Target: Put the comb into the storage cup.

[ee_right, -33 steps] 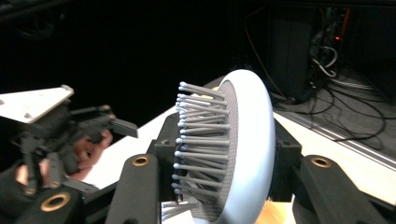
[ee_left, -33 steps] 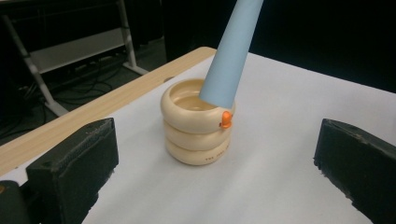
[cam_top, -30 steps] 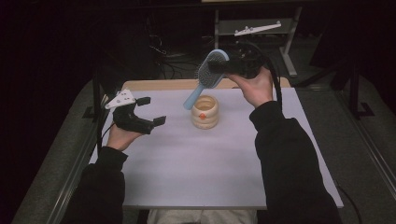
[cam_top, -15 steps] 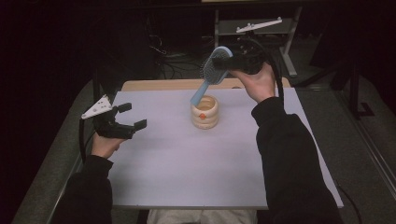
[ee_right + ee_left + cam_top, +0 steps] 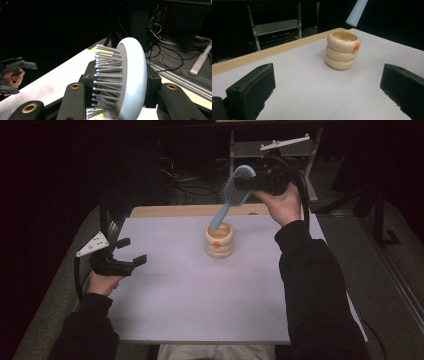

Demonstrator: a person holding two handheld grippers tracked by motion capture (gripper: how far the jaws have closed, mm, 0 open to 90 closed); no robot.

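gripping the head of a light blue hairbrush (image 5: 232,195), the right gripper (image 5: 245,182) sits in the upper middle of the high view, jaws closed on the bristled head, handle slanting down to just above the mouth of a cream ringed holder (image 5: 219,240) at the centre of the white table (image 5: 200,305). at left centre, the left gripper (image 5: 131,251) has its jaws wide apart, empty, well away from the holder.

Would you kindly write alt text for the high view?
The right gripper holds a light blue plastic hairbrush tilted, handle down over a cream ribbed ring-shaped holder on the white table. The left gripper hangs open at the table's left edge.
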